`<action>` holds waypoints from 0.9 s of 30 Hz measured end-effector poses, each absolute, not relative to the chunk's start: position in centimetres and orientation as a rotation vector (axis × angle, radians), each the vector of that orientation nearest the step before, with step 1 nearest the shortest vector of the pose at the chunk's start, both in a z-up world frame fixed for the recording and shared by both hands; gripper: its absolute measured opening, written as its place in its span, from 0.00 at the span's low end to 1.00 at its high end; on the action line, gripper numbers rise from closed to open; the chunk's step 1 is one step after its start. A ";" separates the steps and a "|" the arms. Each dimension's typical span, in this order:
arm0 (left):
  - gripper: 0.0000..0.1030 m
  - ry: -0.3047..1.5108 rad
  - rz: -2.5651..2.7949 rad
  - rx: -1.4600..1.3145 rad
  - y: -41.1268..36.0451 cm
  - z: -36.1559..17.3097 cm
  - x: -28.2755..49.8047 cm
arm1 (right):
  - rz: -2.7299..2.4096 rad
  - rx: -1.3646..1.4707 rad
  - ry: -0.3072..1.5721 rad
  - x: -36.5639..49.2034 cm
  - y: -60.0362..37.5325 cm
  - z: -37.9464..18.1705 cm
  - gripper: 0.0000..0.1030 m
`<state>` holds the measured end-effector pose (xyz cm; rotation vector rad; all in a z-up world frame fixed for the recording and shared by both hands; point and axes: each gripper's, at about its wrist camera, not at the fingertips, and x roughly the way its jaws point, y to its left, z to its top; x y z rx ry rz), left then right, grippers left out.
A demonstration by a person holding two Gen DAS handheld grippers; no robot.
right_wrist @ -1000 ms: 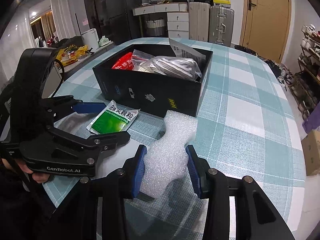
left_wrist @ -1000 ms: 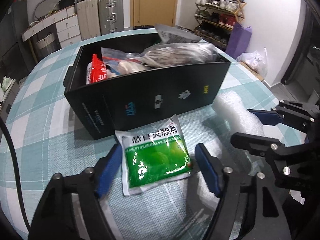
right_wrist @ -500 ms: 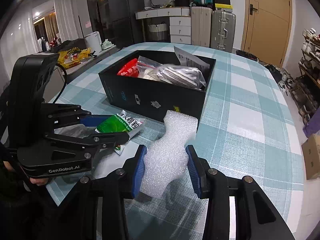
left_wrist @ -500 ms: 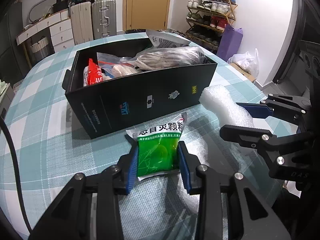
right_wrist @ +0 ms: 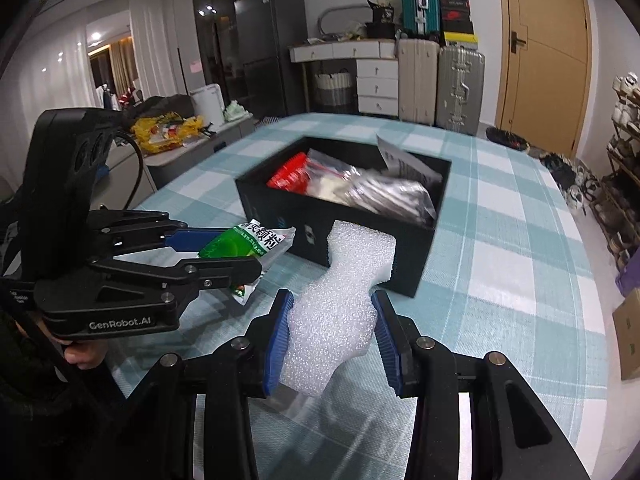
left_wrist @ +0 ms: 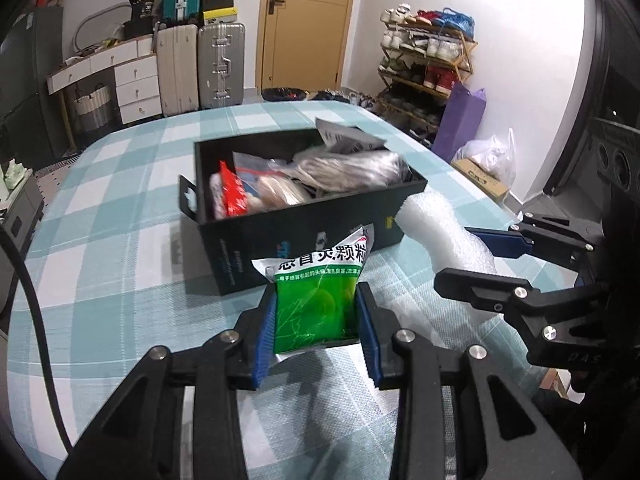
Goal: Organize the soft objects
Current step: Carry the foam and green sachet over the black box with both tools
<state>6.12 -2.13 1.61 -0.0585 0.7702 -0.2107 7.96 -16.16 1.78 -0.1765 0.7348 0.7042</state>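
Box (left_wrist: 304, 240) stands ahead of both grippers, open top, near wall facing them; bags fill inside, table (left_wrist: 112, 208) free on its left. Left gripper (left_wrist: 316, 320) level, jaws closed on green packet (left_wrist: 316, 300), packet lifted off table, top edge before box wall. Right gripper (right_wrist: 332, 336) beside it, jaws clamping white foam (right_wrist: 344, 292); foam tip just beside box wall.

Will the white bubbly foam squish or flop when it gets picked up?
The white foam piece probably dents slightly where the right gripper pinches it. It looks airy, so likely very light. Its thick body seems to hold its shape, so probably little flopping.
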 end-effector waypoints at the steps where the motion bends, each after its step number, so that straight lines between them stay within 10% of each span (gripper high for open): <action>1: 0.34 0.764 -0.208 -0.062 -2.0 1.7 5.9 | 0.707 -0.176 0.726 7.8 -16.1 2.0 0.40; 27: 0.34 0.647 -0.144 -0.077 1.4 6.1 6.8 | 0.661 -0.040 0.575 9.3 -16.1 7.3 0.40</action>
